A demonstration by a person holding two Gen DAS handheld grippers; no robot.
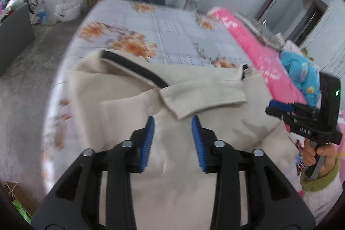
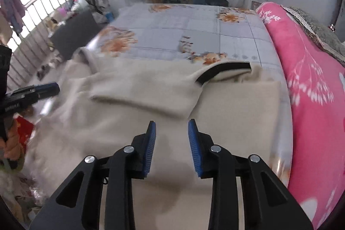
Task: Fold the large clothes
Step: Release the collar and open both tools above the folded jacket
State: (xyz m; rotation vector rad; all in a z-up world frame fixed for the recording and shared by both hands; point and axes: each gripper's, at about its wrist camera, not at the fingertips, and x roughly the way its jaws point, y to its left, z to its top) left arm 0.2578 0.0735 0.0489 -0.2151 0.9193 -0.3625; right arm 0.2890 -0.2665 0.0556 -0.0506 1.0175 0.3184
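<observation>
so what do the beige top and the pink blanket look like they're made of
The beige top looks like thick, matte knit or fleece: soft rounded folds, no sheen, with a black band at the neck. The pink blanket looks plush, probably fleece, with a fuzzy surface and printed white sprigs. Blur leaves both uncertain.

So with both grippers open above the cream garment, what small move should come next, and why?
Probably lower the left gripper onto the folded-over sleeve end of the cream garment and close. Both it and the right gripper are open and hold nothing, and that sleeve end lies just ahead of the left fingertips.
</observation>
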